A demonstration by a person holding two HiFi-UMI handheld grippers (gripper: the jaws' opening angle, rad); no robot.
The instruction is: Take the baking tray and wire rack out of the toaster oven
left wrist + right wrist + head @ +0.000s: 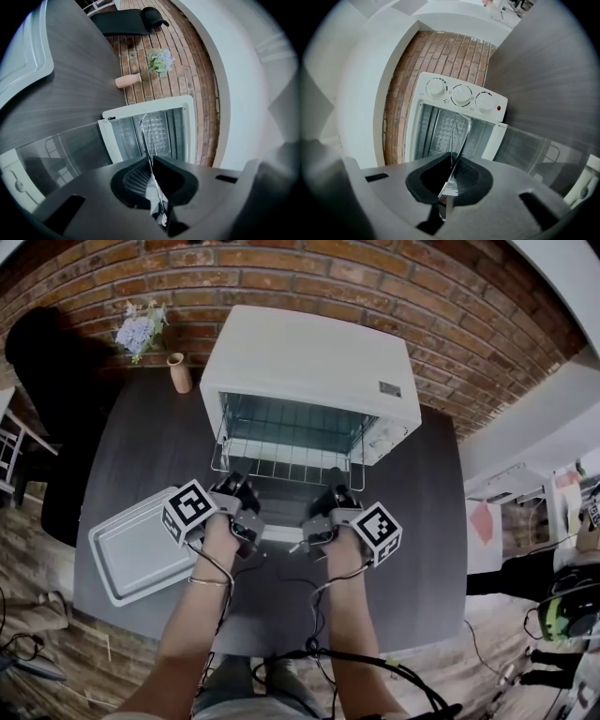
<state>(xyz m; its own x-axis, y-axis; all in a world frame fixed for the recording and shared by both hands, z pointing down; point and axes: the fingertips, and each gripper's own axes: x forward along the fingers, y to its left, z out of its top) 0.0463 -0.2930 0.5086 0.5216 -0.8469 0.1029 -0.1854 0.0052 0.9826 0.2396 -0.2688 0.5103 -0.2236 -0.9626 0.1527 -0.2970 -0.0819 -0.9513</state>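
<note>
Left tongs [240, 493], right tongs [332, 493] clamp wire rack's [281, 463] edge.

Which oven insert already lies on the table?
The baking tray, flat at the left; the wire rack sticks out of the toaster oven.

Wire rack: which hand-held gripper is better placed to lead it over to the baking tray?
Left, probably. Both are shut on the front edge of the wire rack, but the baking tray lies beside the left hand-held gripper; the right hand-held gripper is on the far side.
</note>
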